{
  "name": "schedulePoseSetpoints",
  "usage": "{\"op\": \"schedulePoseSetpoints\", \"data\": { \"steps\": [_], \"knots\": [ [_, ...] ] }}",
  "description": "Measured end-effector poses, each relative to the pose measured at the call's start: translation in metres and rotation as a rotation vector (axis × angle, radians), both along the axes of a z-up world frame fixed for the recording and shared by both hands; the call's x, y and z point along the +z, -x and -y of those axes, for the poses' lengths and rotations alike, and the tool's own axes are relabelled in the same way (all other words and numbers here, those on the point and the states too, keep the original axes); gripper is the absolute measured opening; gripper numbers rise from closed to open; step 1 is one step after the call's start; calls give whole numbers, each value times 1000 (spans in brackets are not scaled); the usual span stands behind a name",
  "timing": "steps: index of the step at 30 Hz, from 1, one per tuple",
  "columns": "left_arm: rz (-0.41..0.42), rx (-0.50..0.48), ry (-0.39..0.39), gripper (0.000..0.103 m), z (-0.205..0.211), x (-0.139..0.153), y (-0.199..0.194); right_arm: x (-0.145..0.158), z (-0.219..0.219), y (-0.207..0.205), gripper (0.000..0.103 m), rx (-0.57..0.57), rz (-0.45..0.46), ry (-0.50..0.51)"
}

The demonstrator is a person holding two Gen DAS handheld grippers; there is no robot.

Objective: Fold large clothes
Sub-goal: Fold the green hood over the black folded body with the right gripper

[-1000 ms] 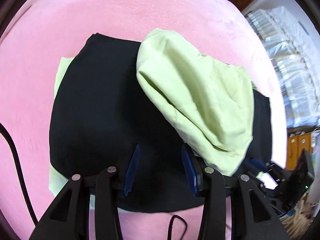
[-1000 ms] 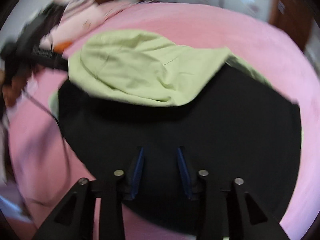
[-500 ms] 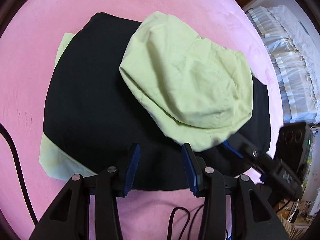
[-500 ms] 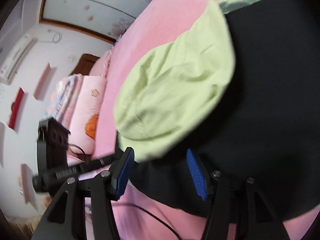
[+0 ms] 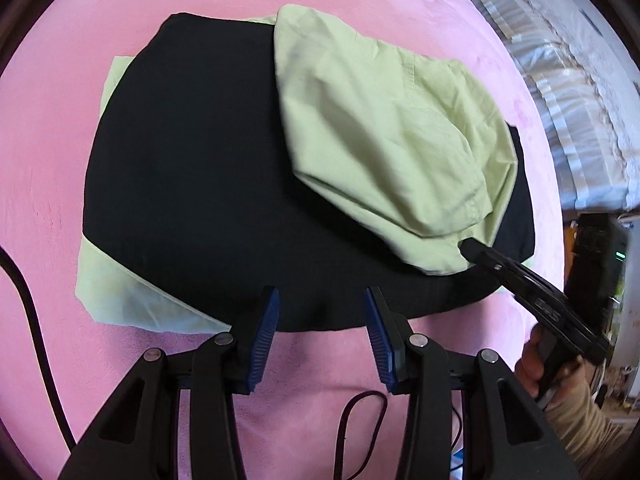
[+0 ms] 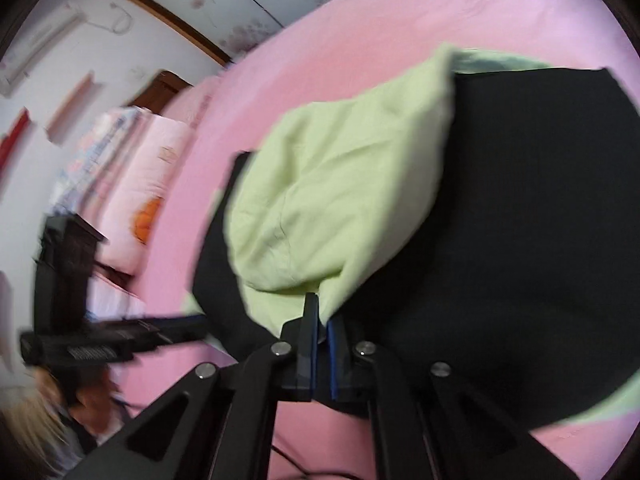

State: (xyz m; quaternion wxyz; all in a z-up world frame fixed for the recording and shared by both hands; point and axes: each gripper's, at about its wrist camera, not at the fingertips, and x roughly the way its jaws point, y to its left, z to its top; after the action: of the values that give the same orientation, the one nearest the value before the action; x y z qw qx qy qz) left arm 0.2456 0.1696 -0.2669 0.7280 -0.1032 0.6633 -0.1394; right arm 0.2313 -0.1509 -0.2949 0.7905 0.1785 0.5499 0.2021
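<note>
Pinching only the green cloth's [image 5: 384, 136] hem, your right tongs [image 6: 322, 320], just closed, could slip; left tongs [image 5: 320, 336] hang apart above the bed's [image 5: 60, 140] near edge.

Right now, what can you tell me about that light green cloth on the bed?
The light green cloth is thin, soft, wrinkled fabric. One part lies bunched and folded over a black garment; flatter green corners peek from beneath the black. All rests on a pink bedcover. The right gripper pinches the bunched part's near edge, jaws just closed.
</note>
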Motion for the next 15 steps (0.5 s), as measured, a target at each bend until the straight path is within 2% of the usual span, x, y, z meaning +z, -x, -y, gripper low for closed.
{"op": "schedulePoseSetpoints", "data": {
  "steps": [1, 4, 6, 8, 12, 15],
  "knots": [
    [-1, -7, -8, 41, 2, -2, 0, -11, 9, 1, 3, -19, -38, 26],
    [-18, -11, -16, 41, 8, -7, -3, -35, 24, 0, 6, -65, -112, 12],
    [-16, -22, -7, 41, 14, -5, -7, -33, 25, 1, 15, -78, -105, 21],
    [12, -45, -12, 41, 19, 4, -11, -22, 22, 3, 29, -83, -80, 64],
    [106, -87, -19, 41, 38, 32, -28, 24, 15, 16, 30, -112, 106, 176],
    [189, -90, -29, 41, 51, 49, -49, 59, -1, 17, 30, -88, 263, 222]
  ]
}}
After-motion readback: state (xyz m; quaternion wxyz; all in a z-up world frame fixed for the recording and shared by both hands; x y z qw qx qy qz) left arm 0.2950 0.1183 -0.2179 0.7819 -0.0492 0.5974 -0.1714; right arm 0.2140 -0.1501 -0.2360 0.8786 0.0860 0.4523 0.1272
